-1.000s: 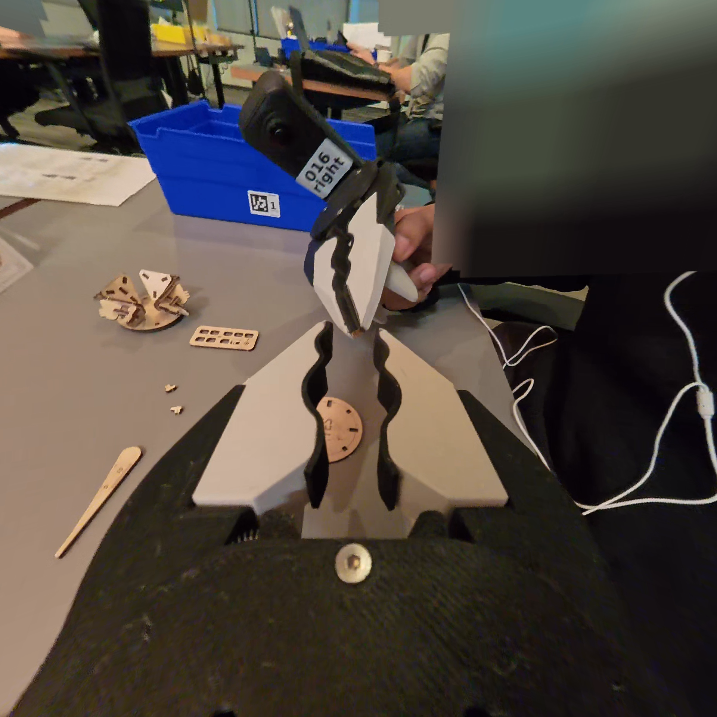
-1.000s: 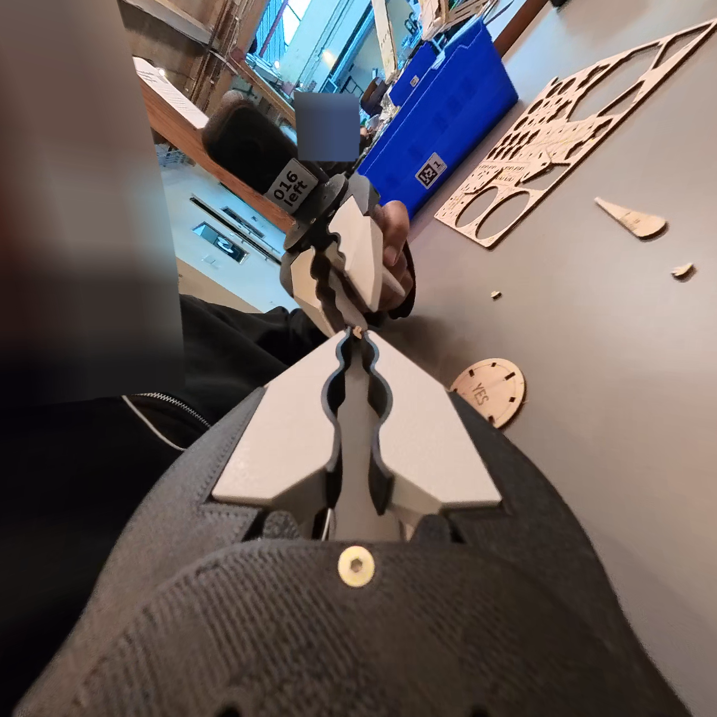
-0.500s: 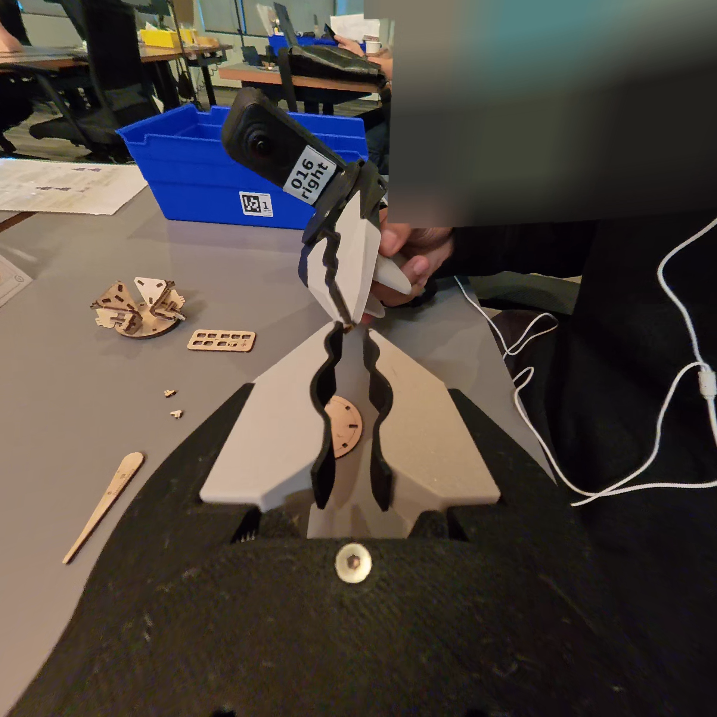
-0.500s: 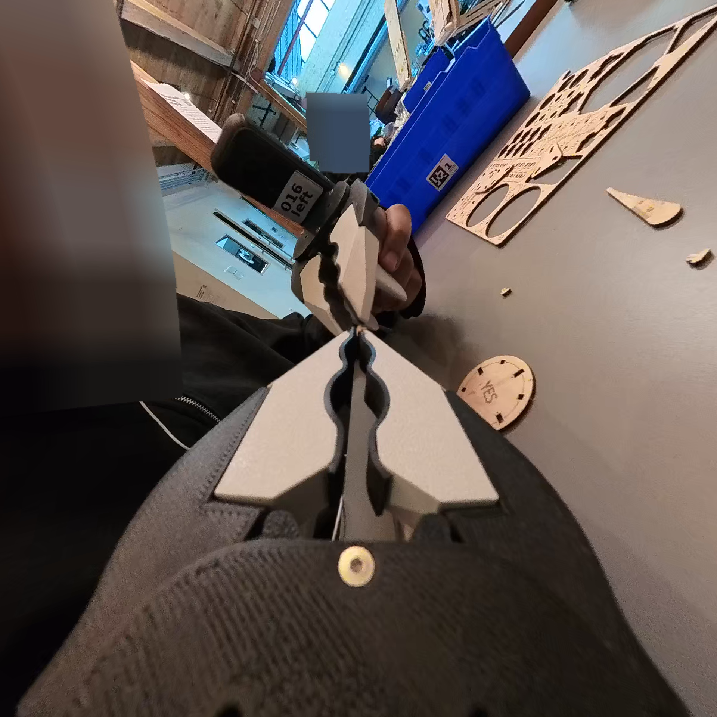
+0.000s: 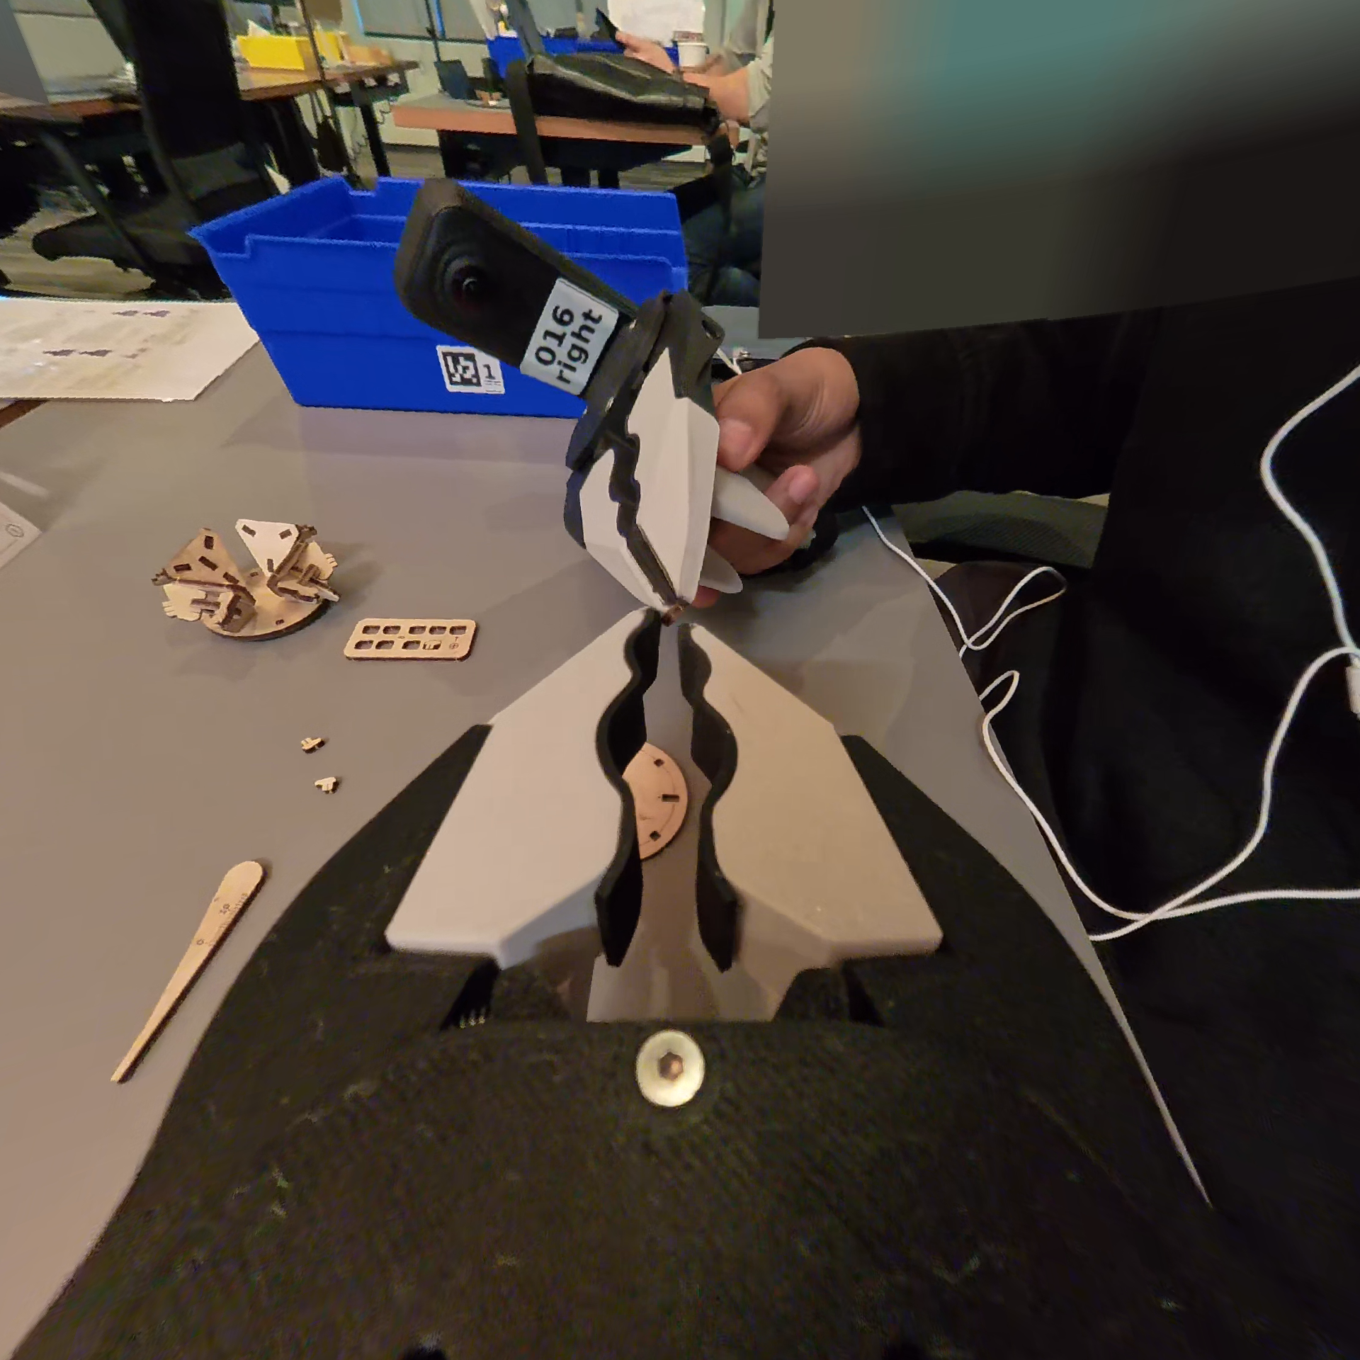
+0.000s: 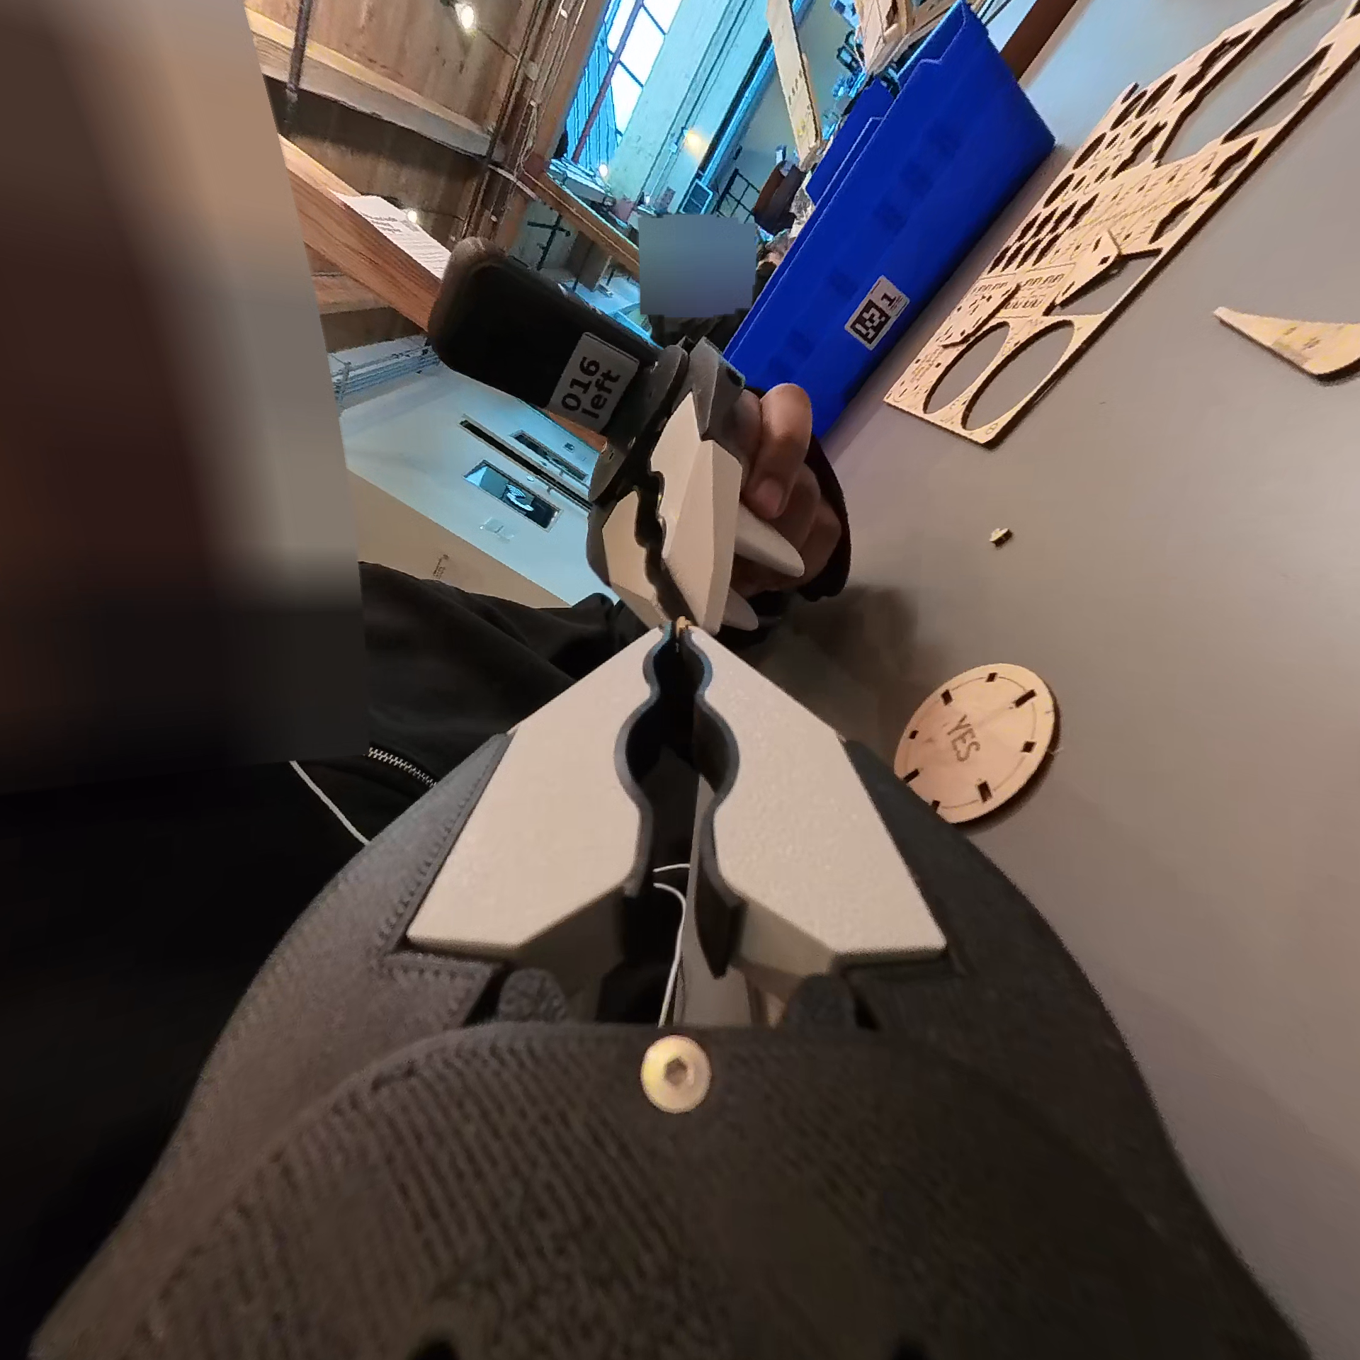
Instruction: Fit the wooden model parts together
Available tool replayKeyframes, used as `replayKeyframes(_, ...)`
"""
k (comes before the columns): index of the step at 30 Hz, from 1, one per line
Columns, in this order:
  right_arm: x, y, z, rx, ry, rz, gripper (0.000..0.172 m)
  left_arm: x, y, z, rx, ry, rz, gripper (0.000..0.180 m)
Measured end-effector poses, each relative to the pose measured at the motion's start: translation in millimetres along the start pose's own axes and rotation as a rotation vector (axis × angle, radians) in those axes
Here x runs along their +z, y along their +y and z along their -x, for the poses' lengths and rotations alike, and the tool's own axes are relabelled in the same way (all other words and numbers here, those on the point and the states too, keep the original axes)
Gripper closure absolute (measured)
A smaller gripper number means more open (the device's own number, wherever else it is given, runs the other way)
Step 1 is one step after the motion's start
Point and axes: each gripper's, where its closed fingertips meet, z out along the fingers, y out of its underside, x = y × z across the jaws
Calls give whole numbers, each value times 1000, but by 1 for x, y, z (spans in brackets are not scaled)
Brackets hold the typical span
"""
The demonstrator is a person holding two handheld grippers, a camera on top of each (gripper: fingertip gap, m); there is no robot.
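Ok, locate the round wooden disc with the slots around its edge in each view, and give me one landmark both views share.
Left wrist view: the round wooden disc lies flat on the grey table, lower centre, partly hidden between the left tool's fingers.
Right wrist view: the disc lies right of centre, beside the right tool's fingers, in full view.
Shared landmark: the blue bin at the table's far side.

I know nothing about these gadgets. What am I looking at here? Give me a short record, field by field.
Setting: grey table in a workshop
Left gripper: fingertips nearly together around a tiny wooden piece
Right gripper: shut on that same tiny piece, tip to tip with the left
Hands: a person's hand holds the right gripper
Below the grippers: round wooden disc with slots, flat on the table
Farther off: part-built wooden model, small slotted plate, wooden pointer, blue bin, cut-out plywood sheet
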Motion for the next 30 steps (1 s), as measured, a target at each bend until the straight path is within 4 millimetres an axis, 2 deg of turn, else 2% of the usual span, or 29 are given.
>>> replayKeyframes(9, 0, 0, 0, 13, -10, -6, 172, -2, -1, 0, -14, 13, -10, 180)
replayKeyframes(18, -1, -2, -11, -14, 65, -33, 172, -1, 7, 6, -61, -10, 38, 180)
replayKeyframes(25, -13, -12, -18, -96, 147, -93, 166, -2, 12, 13, -103, -24, 51, 180)
replayKeyframes(30, -12, -17, -23, -194, 190, -77, 165, -3, 14, 20, -154, -30, 41, 180)
